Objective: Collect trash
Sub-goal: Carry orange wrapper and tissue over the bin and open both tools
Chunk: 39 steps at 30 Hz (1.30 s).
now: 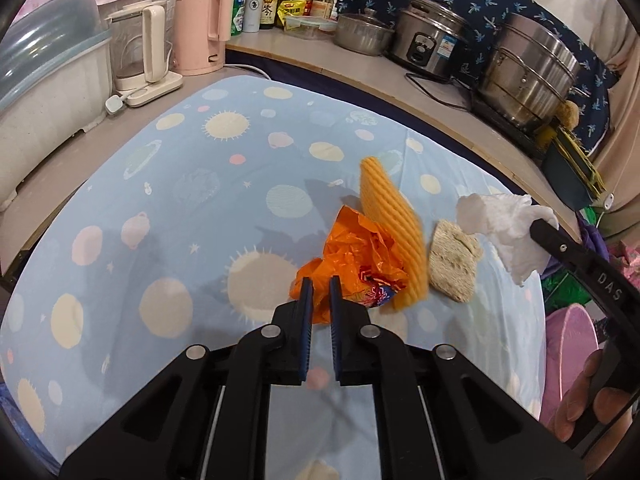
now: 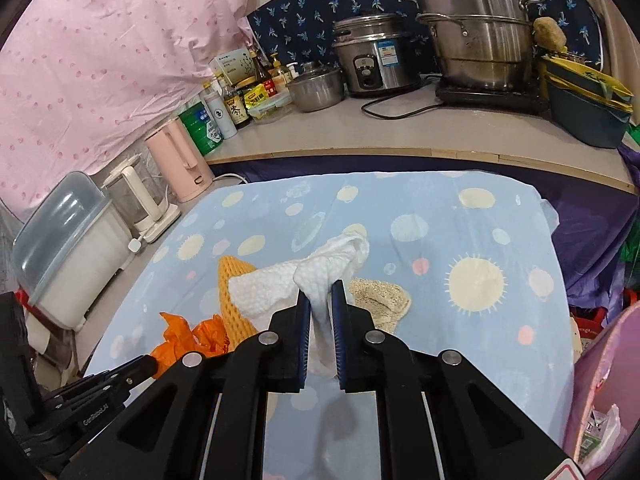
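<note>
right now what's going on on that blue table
A person is clearing trash with a gripper in each hand. The left gripper is shut on the orange wrapper; the right gripper is shut on the white tissue. The yellow foam net and the loofah pad remain on the blue tablecloth.

Table: blue planet-print cloth (image 2: 480, 216) covers it.
Counter (image 2: 328, 132): beige, curving along the table's far edge.
Back wall: navy patterned fabric (image 2: 304, 12).
Left corner: pink dotted sheet (image 2: 100, 60) hangs.
Light: bright, even.
</note>
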Tool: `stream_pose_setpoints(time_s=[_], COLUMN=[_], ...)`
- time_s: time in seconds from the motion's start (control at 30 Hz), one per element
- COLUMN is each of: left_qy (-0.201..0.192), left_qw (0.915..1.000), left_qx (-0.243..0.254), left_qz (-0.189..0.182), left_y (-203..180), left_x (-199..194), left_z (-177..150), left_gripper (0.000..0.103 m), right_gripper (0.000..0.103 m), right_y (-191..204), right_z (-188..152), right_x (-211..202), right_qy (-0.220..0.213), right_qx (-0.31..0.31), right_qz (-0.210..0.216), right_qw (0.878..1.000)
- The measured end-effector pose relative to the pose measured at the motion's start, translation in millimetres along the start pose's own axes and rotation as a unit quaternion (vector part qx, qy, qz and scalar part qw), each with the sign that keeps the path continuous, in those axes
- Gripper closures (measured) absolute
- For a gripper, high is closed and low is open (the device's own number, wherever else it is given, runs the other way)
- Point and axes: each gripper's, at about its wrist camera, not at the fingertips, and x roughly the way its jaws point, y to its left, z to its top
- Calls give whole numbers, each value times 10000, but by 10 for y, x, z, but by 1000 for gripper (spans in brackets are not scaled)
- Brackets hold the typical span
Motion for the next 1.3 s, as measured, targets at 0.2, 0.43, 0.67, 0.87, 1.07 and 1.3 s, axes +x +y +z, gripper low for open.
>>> stream_pose_setpoints(time_s=[0.2,0.43,0.67,0.87,1.07,1.3], left_qy=[34,115,179,201,184,194], left_qw=[9996,9977,9932,9873,9793,9675], left_qx=[258,561,963,1322,1691,2117], left_qz=[-114,-351,-629,-855,-1100,-1372], left_y=[-201,-514,-938,-1349,-1797,-2329], left_x=[-249,-430,-554,-624,-694,-702], left_z=[-235,-481,-679,-824,-940,-1058], left_gripper=[95,95,95,95,95,95], right_gripper=[93,93,93,93,93,93], right_y=[-188,-435,-795,-1176,-1514,-1898], right_z=[-182,-407,-612,-759,-879,-1008], right_x=[-401,-756,-1107,-1420,-1713,-2016], right_qy=[-68,-96,-189,-301,-443,-602], right_qx=[126,279,540,839,1097,1417], right_qz=[-76,-227,-470,-740,-1003,-1303], right_qw=[9999,9993,9973,9933,9879,9794])
